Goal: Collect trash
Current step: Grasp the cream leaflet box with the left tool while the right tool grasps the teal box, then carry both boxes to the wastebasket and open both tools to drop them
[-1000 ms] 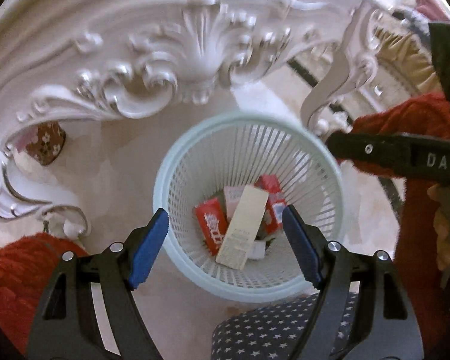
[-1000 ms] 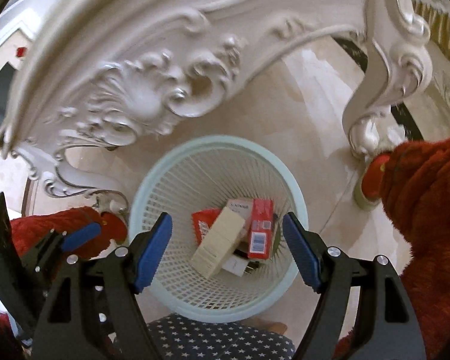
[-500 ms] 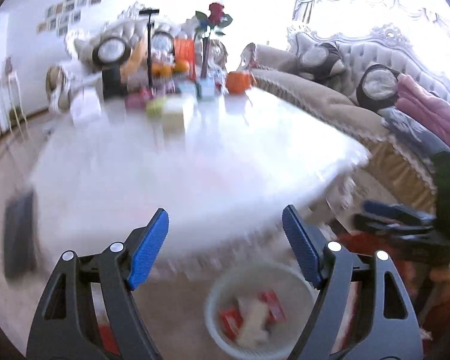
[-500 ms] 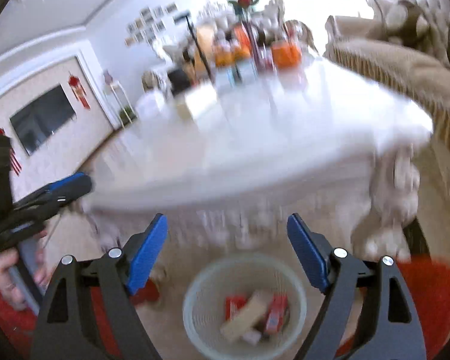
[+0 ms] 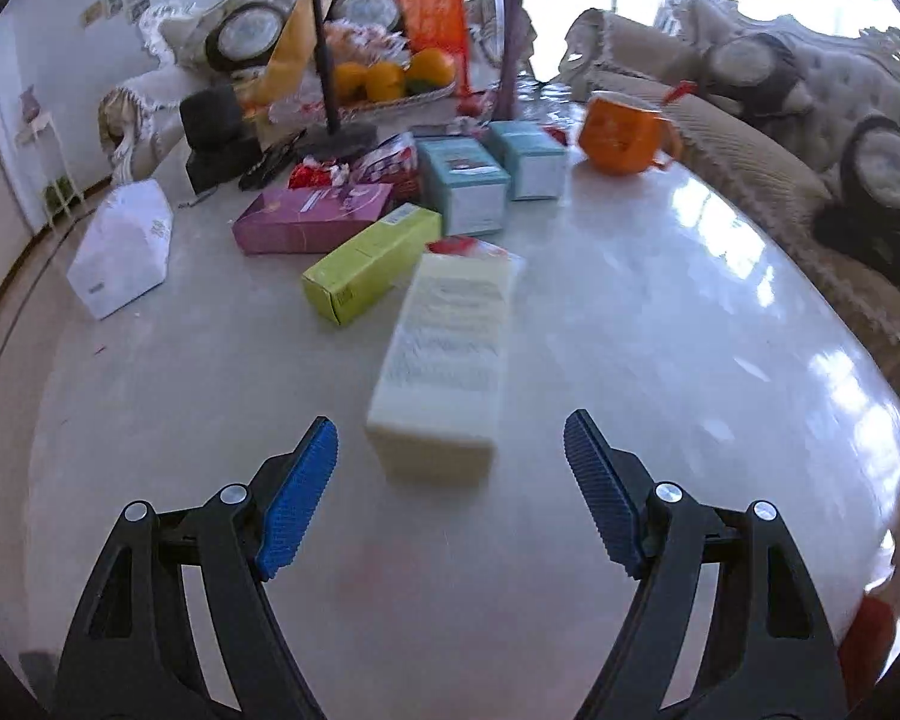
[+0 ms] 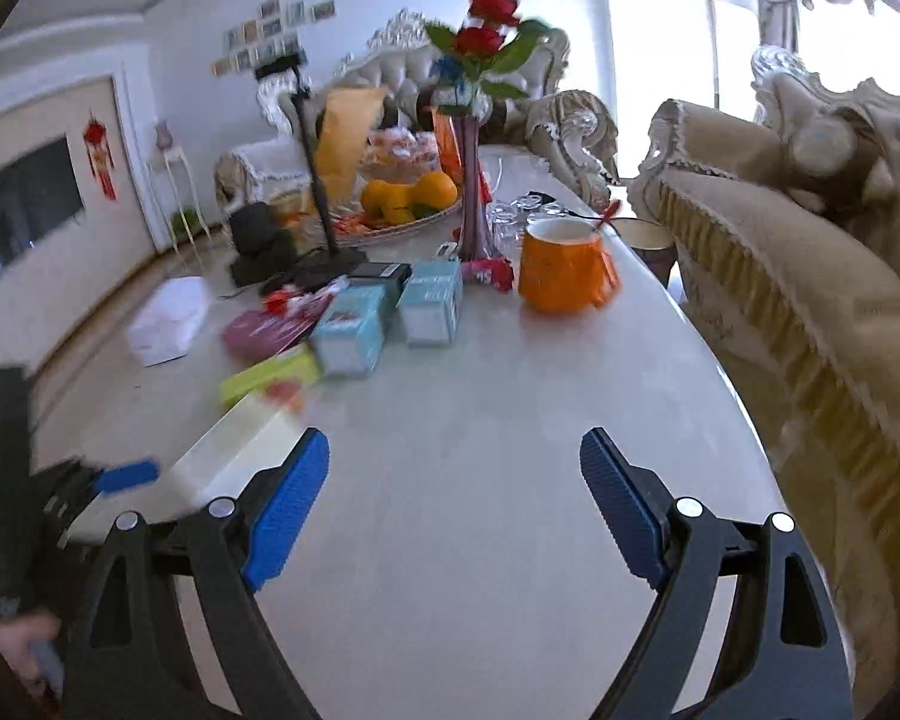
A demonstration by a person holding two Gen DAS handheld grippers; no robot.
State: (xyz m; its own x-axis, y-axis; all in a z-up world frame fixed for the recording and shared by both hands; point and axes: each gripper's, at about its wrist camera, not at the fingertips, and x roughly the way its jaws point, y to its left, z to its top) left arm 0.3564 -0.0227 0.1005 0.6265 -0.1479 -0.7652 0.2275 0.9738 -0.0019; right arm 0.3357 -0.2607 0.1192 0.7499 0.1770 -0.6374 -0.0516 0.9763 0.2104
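My left gripper (image 5: 450, 462) hangs with its jaws apart and empty; the cream box (image 5: 447, 354) lies on the table (image 5: 660, 330) just ahead, centred between them, its long axis running away from me. My right gripper (image 6: 453, 486), likewise empty and spread wide, faces bare tabletop, the box off to its left. I judge the left nearer.

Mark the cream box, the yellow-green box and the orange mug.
cream box (image 5: 444, 348), left wrist view, printed top face
yellow-green box (image 5: 372, 261), left wrist view, long top face
orange mug (image 6: 561, 273), right wrist view, side wall
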